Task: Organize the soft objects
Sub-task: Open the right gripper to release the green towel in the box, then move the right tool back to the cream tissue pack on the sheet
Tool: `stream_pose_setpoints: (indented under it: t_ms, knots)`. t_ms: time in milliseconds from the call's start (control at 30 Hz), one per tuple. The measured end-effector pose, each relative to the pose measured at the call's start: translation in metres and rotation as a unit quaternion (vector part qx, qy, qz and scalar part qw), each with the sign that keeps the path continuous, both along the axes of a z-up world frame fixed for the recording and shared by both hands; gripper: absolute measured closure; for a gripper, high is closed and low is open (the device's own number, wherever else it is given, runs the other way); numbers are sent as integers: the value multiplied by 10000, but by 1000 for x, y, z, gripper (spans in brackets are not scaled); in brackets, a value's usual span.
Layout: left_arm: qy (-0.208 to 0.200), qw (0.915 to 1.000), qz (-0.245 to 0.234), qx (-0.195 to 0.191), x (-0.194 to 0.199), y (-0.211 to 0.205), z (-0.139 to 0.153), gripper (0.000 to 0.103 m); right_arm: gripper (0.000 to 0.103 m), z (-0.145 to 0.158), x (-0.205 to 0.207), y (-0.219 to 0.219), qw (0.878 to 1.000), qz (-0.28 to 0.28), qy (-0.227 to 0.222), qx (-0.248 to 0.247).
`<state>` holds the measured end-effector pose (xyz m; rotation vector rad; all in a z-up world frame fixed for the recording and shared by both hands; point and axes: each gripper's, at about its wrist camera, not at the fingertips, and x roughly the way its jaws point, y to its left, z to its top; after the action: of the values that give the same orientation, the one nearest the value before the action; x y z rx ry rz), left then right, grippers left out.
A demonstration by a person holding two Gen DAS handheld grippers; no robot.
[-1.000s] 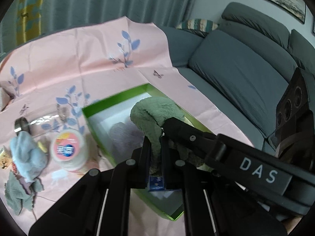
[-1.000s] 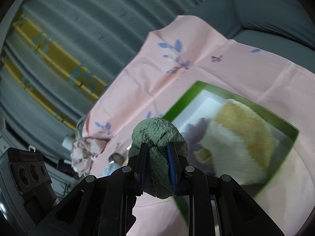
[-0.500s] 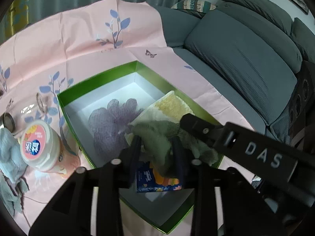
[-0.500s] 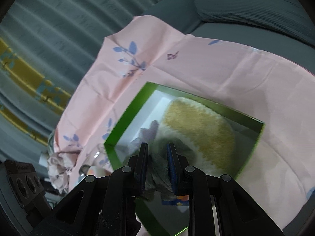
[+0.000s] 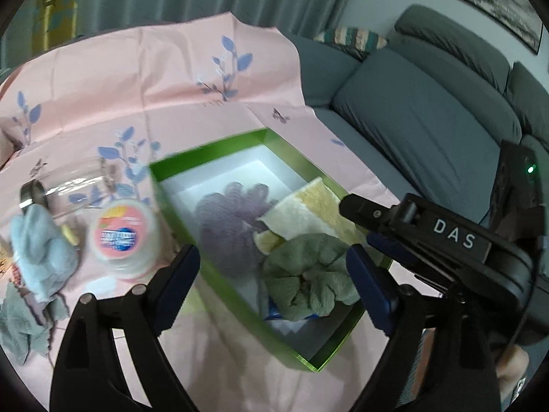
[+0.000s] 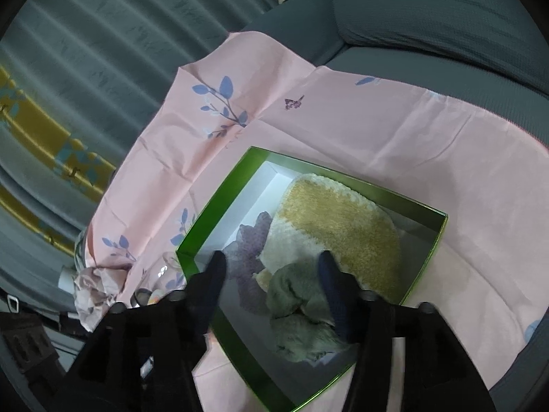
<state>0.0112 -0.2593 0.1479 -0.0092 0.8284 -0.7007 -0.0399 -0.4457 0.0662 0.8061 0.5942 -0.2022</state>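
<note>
Towel (image 5: pixel 308 281) loose between parted jaws

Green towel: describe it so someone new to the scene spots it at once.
Find the green box on the pink cloth beside the sofa. The green towel lies crumpled in the box's near end. Its neighbours are a purple puff and a flat yellow-and-white mat; it alone is sage green and bunched.

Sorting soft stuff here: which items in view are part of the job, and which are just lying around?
Job:
green box
green towel
purple puff
yellow-white cloth
blue cloth
grey-green cloth

Lying about:
pink-lidded tub
glass jar
sofa
</note>
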Motion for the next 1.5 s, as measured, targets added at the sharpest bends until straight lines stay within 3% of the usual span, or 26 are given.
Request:
stream_pose_setpoints:
  t_ms: [133,267,367,600,867,1067,1233,1400,1500]
  knots:
    - [-31,9995,273,-121,-2,33,6,16,27,10,-3,10,9998,36,-86,-178]
    - [-50,9981,570,-244,-4,69,10,2,17,21,-2,26,9983,25,-23,-581]
    - [-127,9960,836,-281,-5,101,12,1,15,29,3,44,9942,84,89,-1068]
    - [-120,9872,1555,-342,-6,178,11,1,15,44,15,88,9853,632,28,-1587]
    - [47,9691,2369,-682,-10,262,-6,2,15,51,30,142,9704,1350,-66,-2001]
    - [362,9485,3062,-731,-9,313,-31,3,15,51,38,190,9541,1733,-24,-2442]
    - [433,9337,3508,-565,-3,347,-39,8,15,52,44,227,9457,2232,-132,-2360]
    - [579,9174,3913,-433,4,374,-46,8,15,50,68,264,9428,2927,-78,-1594]
    - [775,9145,3942,-487,8,384,-52,8,15,47,97,300,9305,3404,125,-1345]
